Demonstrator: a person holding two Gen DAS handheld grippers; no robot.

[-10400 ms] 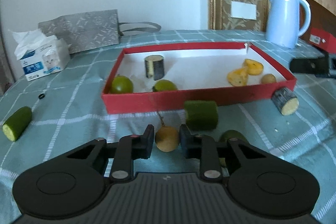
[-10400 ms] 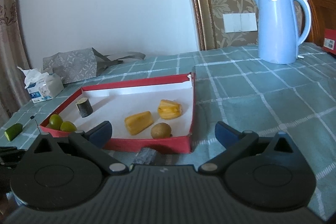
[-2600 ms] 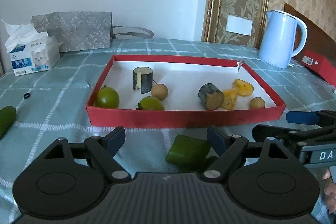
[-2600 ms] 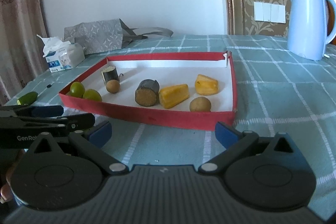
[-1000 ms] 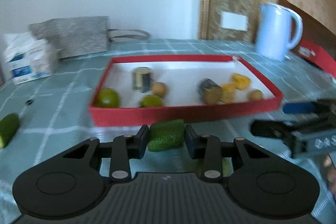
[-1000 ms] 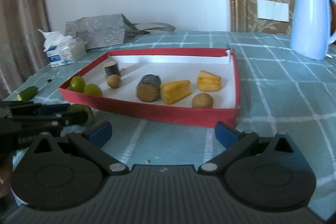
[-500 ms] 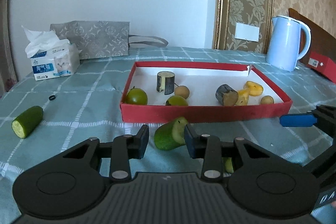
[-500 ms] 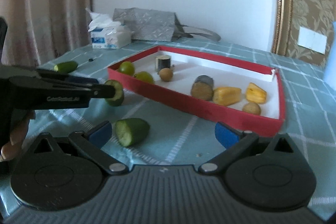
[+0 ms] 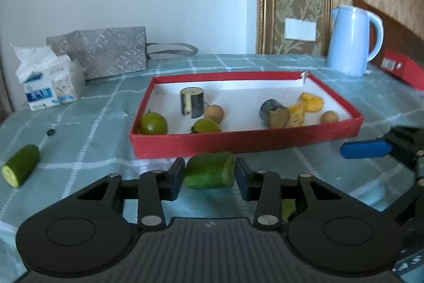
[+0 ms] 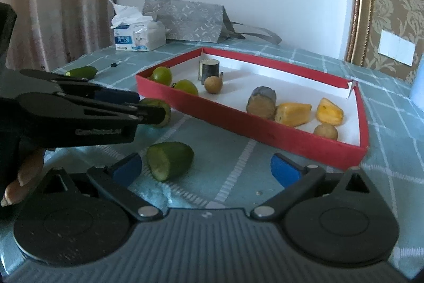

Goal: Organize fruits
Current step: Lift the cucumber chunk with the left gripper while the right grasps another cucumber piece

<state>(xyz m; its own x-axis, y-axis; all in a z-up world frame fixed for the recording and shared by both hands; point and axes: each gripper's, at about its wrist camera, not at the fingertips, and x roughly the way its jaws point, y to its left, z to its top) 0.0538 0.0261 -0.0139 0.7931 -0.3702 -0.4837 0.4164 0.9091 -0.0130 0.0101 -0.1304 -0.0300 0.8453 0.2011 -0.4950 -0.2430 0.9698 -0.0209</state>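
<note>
Lying crosswise between the blue pads of the black left gripper (image 9: 209, 175), a short green cucumber chunk (image 9: 210, 170) is pinched at both ends, held just in front of the near wall of the shallow red cardboard tray with a white floor (image 9: 246, 141). Inside that tray sit two round green fruits (image 9: 153, 123), a dark-skinned cut cylinder standing upright (image 9: 191, 101), a small brown round fruit (image 9: 214, 113), a second dark cylinder lying on its side (image 9: 274, 113), yellow fruit pieces (image 9: 307, 105) and another small brown ball (image 9: 329, 116). A second cucumber chunk (image 10: 169, 160) lies on the teal checked tablecloth (image 10: 265, 163) between the widely spread fingers of the right gripper (image 10: 206, 168), close to the left pad and touching neither. A third chunk (image 9: 20, 169) rests well apart to the left. Behind stand a tissue box (image 9: 47, 86), a grey patterned bag (image 9: 106, 51) and a pale blue kettle (image 9: 349, 40).
</note>
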